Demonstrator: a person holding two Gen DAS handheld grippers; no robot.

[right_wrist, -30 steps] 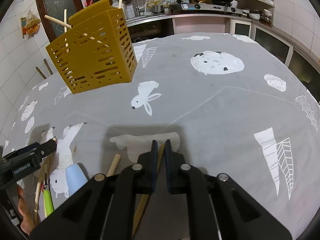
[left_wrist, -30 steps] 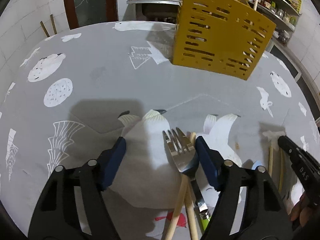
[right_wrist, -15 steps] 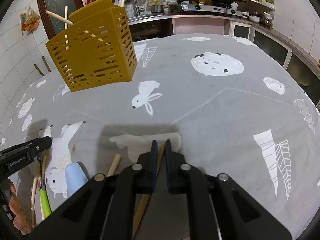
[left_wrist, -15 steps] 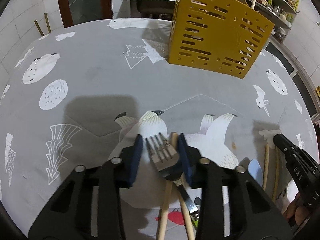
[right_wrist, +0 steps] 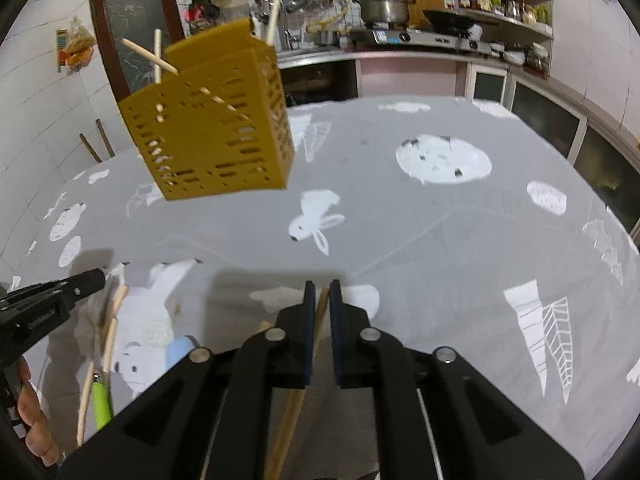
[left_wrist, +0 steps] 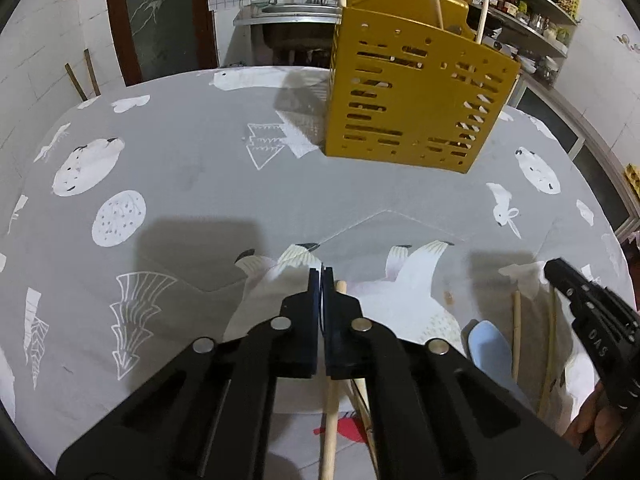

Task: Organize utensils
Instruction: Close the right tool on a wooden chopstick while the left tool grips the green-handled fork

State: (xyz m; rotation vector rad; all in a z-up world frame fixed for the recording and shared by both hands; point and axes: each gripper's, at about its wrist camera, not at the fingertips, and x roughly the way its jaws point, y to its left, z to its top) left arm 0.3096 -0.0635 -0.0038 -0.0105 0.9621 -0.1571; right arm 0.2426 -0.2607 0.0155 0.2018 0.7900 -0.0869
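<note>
Yellow slotted utensil holder (left_wrist: 416, 108) stands upright at the far side of the bench (left_wrist: 200, 184), with wooden sticks poking out of its top. The left gripper (left_wrist: 321, 276) has just been closing; its fingers now meet, and what they pinch, if anything, cannot be told. The right gripper (right_wrist: 319, 292) clamps a wooden chopstick (right_wrist: 294, 408). A blue spoon (left_wrist: 490, 344) lies near the bench's front edge.

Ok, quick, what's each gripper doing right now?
Left gripper: just closed, shut; nothing visible between the pads.
Right gripper: shut on a thin wooden chopstick.
</note>
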